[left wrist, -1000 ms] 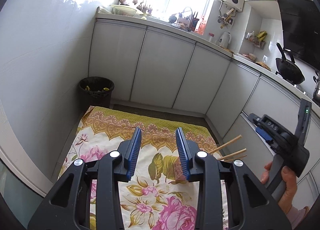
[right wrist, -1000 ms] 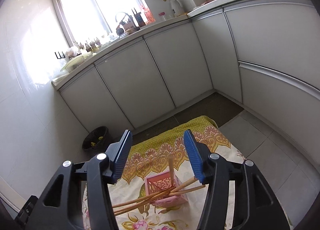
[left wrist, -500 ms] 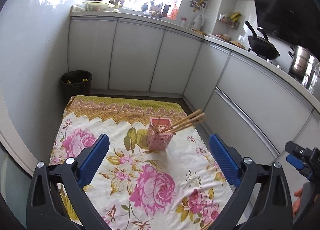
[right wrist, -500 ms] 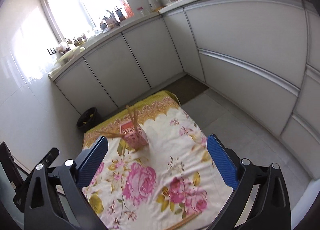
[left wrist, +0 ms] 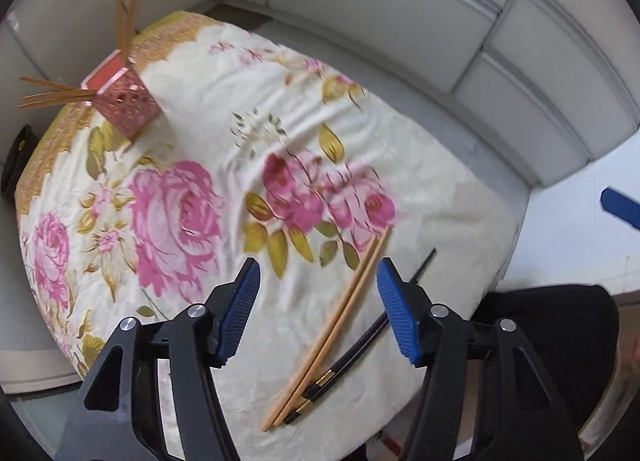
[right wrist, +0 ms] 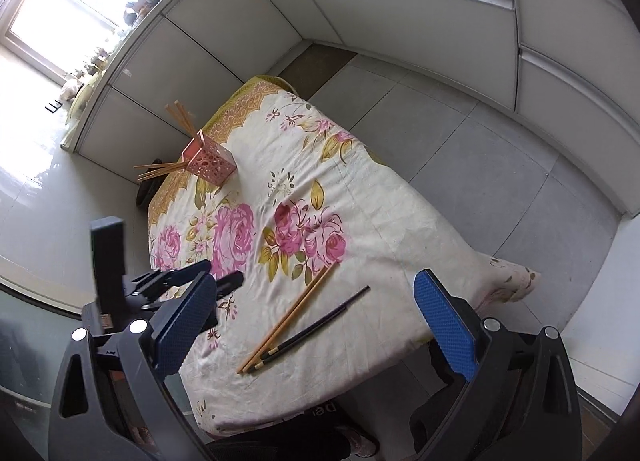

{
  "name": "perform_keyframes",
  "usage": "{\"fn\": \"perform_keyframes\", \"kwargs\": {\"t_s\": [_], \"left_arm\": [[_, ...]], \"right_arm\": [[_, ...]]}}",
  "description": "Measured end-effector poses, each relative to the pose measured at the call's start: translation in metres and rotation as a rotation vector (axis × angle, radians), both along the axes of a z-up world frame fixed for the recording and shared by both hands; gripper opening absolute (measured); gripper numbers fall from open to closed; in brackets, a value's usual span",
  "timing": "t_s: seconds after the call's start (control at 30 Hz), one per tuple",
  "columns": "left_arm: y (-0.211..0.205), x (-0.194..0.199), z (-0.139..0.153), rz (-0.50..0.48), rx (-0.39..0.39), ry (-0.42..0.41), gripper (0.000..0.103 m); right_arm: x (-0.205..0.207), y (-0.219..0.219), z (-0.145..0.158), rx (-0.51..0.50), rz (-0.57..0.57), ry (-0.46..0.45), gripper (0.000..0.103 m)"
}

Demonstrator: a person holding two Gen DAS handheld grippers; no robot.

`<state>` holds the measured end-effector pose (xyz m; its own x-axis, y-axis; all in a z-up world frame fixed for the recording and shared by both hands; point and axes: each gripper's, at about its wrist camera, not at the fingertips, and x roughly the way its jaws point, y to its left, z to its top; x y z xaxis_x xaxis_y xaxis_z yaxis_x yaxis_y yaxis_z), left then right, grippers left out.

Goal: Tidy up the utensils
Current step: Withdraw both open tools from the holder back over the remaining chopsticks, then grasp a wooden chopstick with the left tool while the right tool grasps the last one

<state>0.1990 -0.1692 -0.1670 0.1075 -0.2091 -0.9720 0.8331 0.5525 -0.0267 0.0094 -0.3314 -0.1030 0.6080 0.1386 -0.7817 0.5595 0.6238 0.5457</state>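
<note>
A pair of wooden chopsticks (left wrist: 332,321) and a pair of black chopsticks (left wrist: 372,325) lie side by side near the front edge of the floral cloth (left wrist: 448,189). My left gripper (left wrist: 318,305) points down over them. Its jaws are closing, with the wooden pair on the cloth below the gap and no pad touching it. My right gripper (right wrist: 316,327) hovers wide open above the same wooden chopsticks (right wrist: 288,317) and black chopsticks (right wrist: 320,321). At the far end a pink perforated holder (left wrist: 124,105) (right wrist: 210,161) stands with several wooden chopsticks fanning out of it.
White cabinets (right wrist: 420,21) run along two sides beyond a grey tiled floor (right wrist: 480,133). A black bin (left wrist: 16,157) sits past the cloth's far corner. A person's dark clothing (left wrist: 560,325) is at the near edge. The left gripper's body (right wrist: 132,285) stands close on the right gripper's left.
Both grippers have swung away from the holder and tipped down over the cloth's near edge, bringing the loose chopsticks into view. The left jaws stand narrower than half a second ago.
</note>
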Motion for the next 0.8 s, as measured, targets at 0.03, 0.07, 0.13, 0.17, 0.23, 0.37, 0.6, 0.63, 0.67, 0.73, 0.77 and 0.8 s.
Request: {"fn": "perform_keyframes", "kwargs": {"t_s": [0.03, 0.07, 0.13, 0.17, 0.23, 0.37, 0.6, 0.63, 0.67, 0.73, 0.77, 0.8], "left_arm": [[-0.005, -0.003, -0.011, -0.014, 0.026, 0.026, 0.053], [-0.010, -0.004, -0.022, -0.019, 0.051, 0.050, 0.051], [-0.018, -0.001, -0.040, -0.016, 0.094, 0.081, 0.043], [-0.021, 0.000, -0.048, -0.012, 0.111, 0.096, 0.040], [-0.026, 0.003, -0.059, -0.012, 0.138, 0.118, 0.035], [-0.033, 0.007, -0.071, -0.020, 0.165, 0.132, 0.025], [-0.038, 0.004, -0.081, -0.060, 0.187, 0.148, 0.020], [-0.040, 0.003, -0.085, -0.065, 0.197, 0.142, 0.018], [-0.042, 0.002, -0.087, -0.068, 0.201, 0.132, 0.017], [-0.039, 0.003, -0.089, -0.067, 0.208, 0.127, 0.015], [-0.038, 0.003, -0.089, -0.067, 0.201, 0.137, 0.015], [-0.037, 0.004, -0.090, -0.067, 0.198, 0.142, 0.014]], "right_arm": [[0.000, -0.002, -0.002, 0.018, 0.001, 0.001, 0.096], [-0.001, -0.003, -0.003, 0.039, 0.003, 0.004, 0.096], [-0.001, -0.007, -0.007, 0.082, 0.004, 0.009, 0.096], [-0.002, -0.009, -0.009, 0.096, 0.004, 0.013, 0.096], [-0.002, -0.012, -0.016, 0.130, 0.008, 0.021, 0.096], [0.000, -0.017, -0.030, 0.192, 0.005, 0.049, 0.096], [0.008, -0.020, -0.047, 0.237, 0.009, 0.081, 0.096], [0.009, -0.019, -0.050, 0.246, 0.010, 0.086, 0.096], [0.010, -0.019, -0.052, 0.252, 0.010, 0.088, 0.096], [0.010, -0.019, -0.056, 0.261, 0.003, 0.095, 0.096], [0.009, -0.019, -0.057, 0.266, -0.001, 0.098, 0.096], [0.009, -0.020, -0.058, 0.270, -0.006, 0.097, 0.096]]}}
